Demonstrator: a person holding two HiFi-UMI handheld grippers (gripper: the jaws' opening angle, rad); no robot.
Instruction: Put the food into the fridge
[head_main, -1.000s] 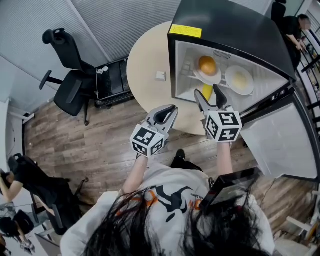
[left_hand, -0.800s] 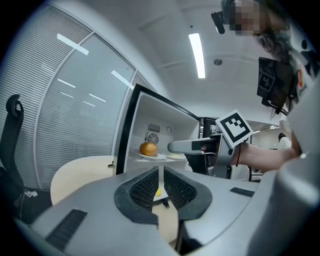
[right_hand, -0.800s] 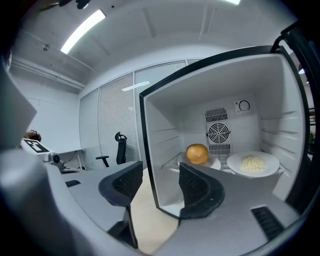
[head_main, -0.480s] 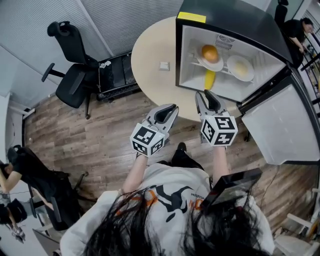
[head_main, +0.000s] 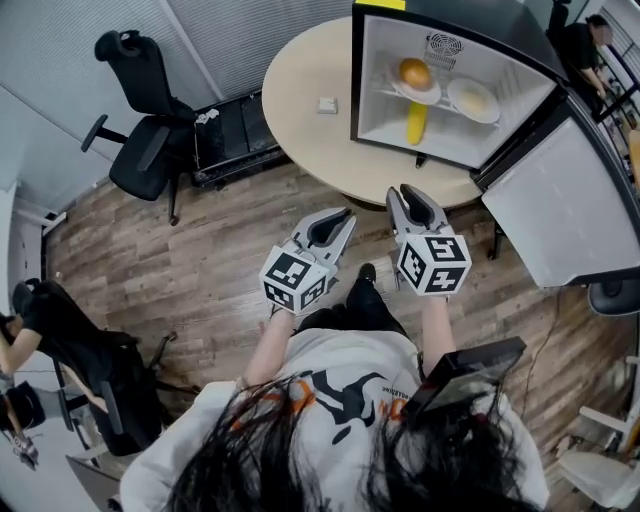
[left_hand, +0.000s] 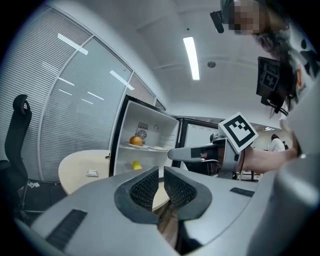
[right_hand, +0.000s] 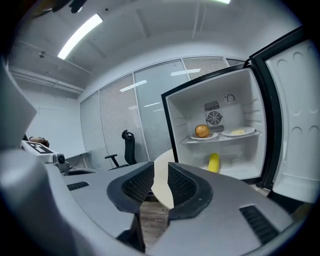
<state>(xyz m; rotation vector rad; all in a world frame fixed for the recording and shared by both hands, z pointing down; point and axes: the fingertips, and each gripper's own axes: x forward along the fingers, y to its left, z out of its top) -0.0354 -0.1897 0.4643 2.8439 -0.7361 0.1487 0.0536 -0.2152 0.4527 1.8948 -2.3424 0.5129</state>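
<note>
Food sits in the fridge (head_main: 372, 90): an orange (head_main: 415, 72) on the shelf, a banana (head_main: 416, 122) below. Next job is likely the open door (head_main: 560, 210), off to the right, nearest the right gripper (head_main: 413, 195), whose empty jaws are closing. The left gripper (head_main: 343, 215) is pinched together, empty.

Office: swivel chair (head_main: 140, 165), slatted blinds (head_main: 230, 35)

Matt wood-plank floor (head_main: 200, 262), smooth pale table (head_main: 300, 130), smooth white fridge interior (head_main: 376, 90)
</note>
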